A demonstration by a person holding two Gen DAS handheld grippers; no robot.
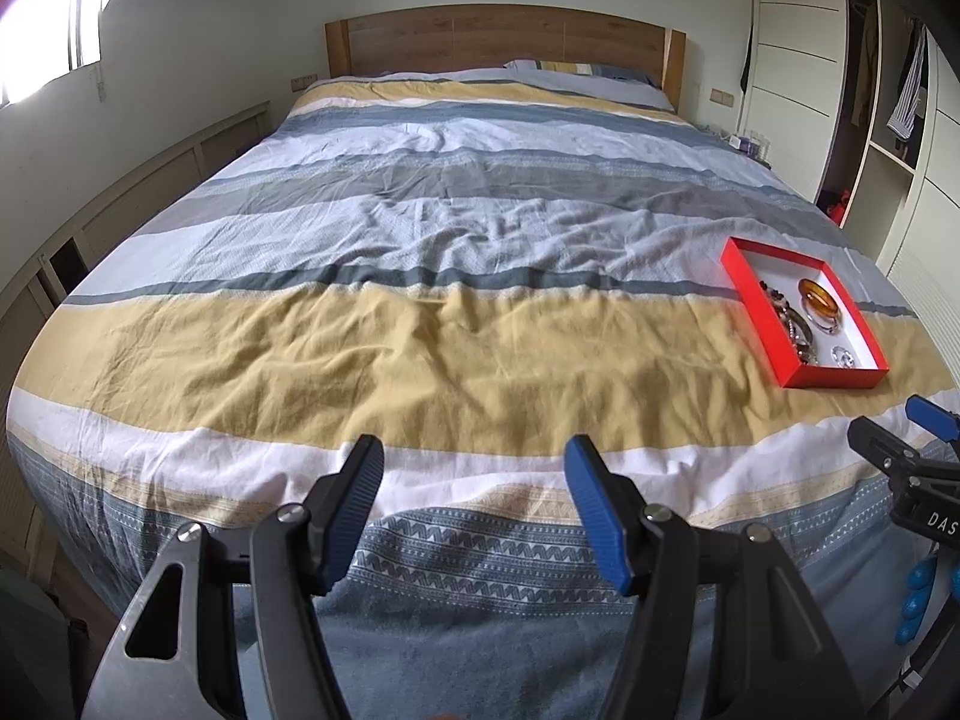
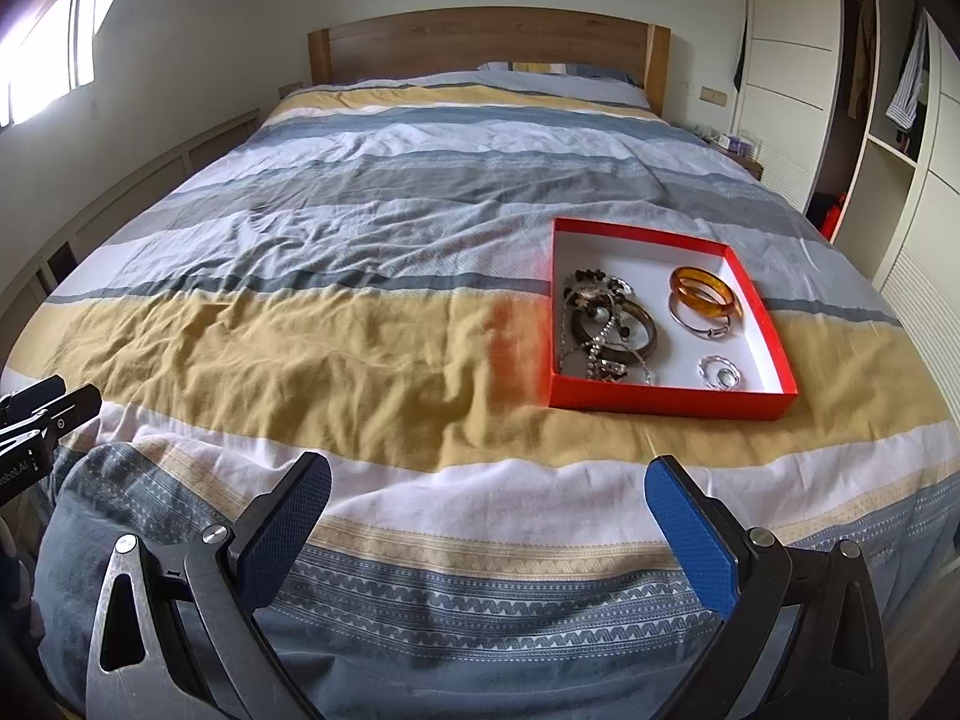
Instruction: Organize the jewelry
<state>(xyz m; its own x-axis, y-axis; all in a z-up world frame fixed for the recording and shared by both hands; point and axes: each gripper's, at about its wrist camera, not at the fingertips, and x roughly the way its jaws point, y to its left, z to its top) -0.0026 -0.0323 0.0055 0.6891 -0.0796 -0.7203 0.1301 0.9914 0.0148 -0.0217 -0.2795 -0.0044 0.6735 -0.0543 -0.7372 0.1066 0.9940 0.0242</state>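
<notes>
Both claws: my left gripper (image 1: pixel 474 504) and my right gripper (image 2: pixel 489 522) hang over the near edge of the bed, fingers spread apart, nothing between them.
Jewelry place: all pieces I can see lie inside the red box (image 2: pixel 666 405), on the yellow stripe of the duvet (image 2: pixel 300 354), at the right side and a little far from my claws.
Left half of box: a tangle of chains and beads (image 2: pixel 591 324) lies over a dark bangle (image 2: pixel 642 324).
Right half of box: an amber bangle (image 2: pixel 708 294) rests on a silver bangle (image 2: pixel 699 324); a small clear ring piece (image 2: pixel 720 373) lies apart, near the front wall.
Step in hand: I judge it fits two stages, pieces collected in the box at the end, or a mixed box waiting for sorting; I cannot decide which.
Next move: any reach must go forward and right, with a fine pinch, because chains snag easily.
Surface: soft, wrinkled cloth; the box could tilt if pushed.
Room: wooden headboard (image 2: pixel 486 45) far, window (image 2: pixel 42 48) left, open wardrobe (image 2: pixel 888 96) right.
</notes>
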